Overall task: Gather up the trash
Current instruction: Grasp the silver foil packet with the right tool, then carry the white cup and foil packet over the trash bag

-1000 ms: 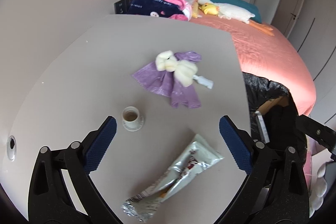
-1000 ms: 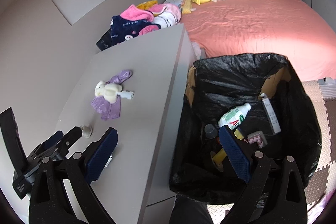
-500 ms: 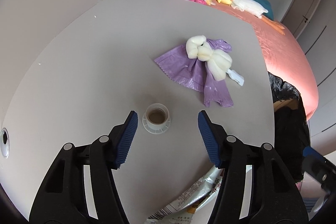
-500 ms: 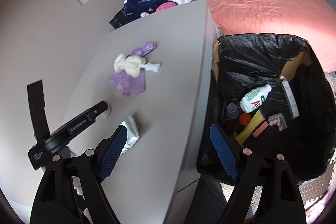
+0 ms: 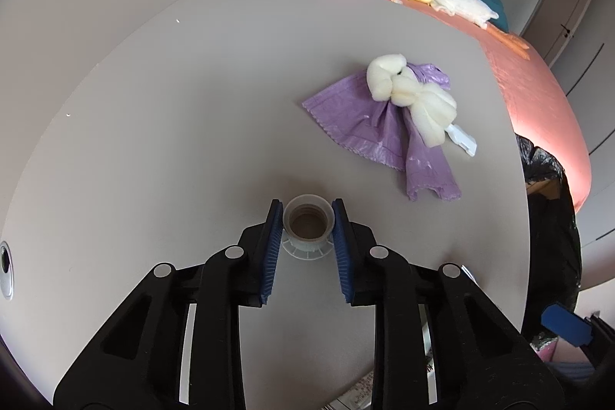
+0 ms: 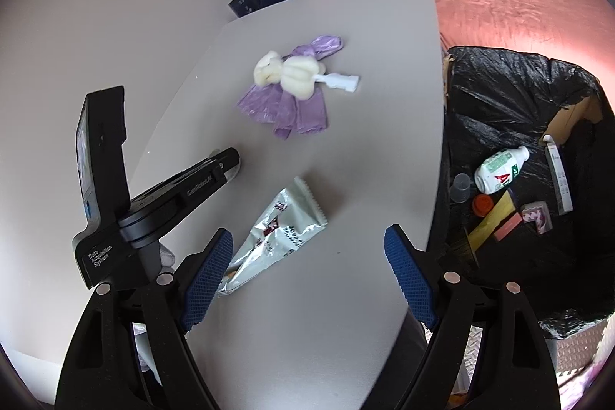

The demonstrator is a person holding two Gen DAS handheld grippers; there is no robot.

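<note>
Left wrist: close, steep down on table [image 5: 161, 141]. Right wrist: higher, angled across table, bin [image 6: 511, 95]. Shared: purple bag [image 5: 369, 129].

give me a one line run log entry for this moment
left gripper: closing on white cap | right gripper: open above foil wrapper | trash bin: beside table

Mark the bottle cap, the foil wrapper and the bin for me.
bottle cap [image 5: 307, 222]: left wrist view, on its open inside, between the closing left pads.
foil wrapper [image 6: 282, 227]: right wrist view, on its printed middle.
bin [image 6: 499, 91]: right wrist view, on the black liner's far inner wall.
</note>
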